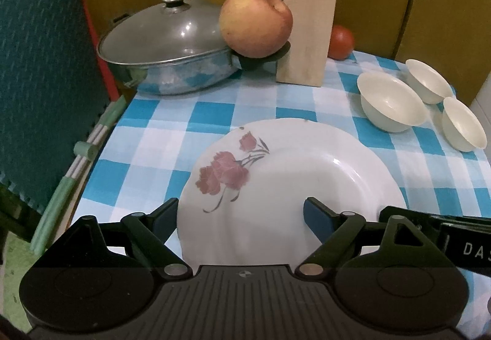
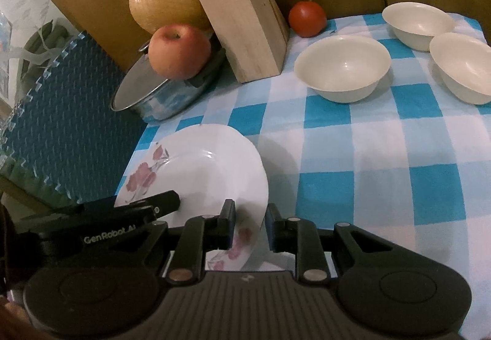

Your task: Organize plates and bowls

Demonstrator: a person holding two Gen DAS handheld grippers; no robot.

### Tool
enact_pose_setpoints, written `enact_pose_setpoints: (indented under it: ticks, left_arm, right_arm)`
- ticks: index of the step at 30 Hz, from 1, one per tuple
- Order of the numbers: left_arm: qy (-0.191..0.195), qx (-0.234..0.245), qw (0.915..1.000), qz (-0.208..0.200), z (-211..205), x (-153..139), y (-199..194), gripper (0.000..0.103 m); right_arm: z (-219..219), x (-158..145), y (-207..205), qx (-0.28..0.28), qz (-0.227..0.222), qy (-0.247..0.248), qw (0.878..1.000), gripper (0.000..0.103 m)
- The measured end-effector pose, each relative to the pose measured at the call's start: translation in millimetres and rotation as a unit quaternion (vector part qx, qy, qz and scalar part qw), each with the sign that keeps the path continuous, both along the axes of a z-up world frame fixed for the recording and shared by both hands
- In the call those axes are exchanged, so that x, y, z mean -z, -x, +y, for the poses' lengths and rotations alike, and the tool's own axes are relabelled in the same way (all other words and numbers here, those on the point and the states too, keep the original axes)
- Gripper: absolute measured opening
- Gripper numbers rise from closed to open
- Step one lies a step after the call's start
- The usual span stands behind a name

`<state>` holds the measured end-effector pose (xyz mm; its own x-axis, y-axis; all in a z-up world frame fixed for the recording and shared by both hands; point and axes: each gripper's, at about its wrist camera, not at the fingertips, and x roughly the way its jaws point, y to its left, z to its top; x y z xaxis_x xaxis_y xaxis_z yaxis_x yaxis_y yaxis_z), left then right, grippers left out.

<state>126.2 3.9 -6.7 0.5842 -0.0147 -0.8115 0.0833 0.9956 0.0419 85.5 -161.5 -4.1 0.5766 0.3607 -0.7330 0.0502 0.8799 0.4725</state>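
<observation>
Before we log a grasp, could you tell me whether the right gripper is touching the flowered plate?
Touching. The right wrist view shows the right gripper closed on the rim of the plate, both pads against it.

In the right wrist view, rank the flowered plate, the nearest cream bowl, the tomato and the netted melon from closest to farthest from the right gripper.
1. Flowered plate: its rim sits between the fingers of the right gripper.
2. Nearest cream bowl: mid-table, ahead and to the right.
3. Tomato: at the back, beside the knife block.
4. Netted melon: back left, behind the apple.
</observation>
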Motion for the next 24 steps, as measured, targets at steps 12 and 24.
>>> enact_pose_setpoints:
  ticks: [12,24]
  left_arm:
    - [-0.002,0.011,0.9999,-0.002,-4.2,-1.0,16.0,0.092]
    - [0.001,0.026,0.9997,0.001,-13.2,1.7,34.8,0.094]
  right_arm:
    - [-0.8,-3.9,24.3,-0.001,0.003,0.002,1.000,0.023]
    - [-4.7,-6.6,54.5,0.004,0.006,0.010,1.000,0.023]
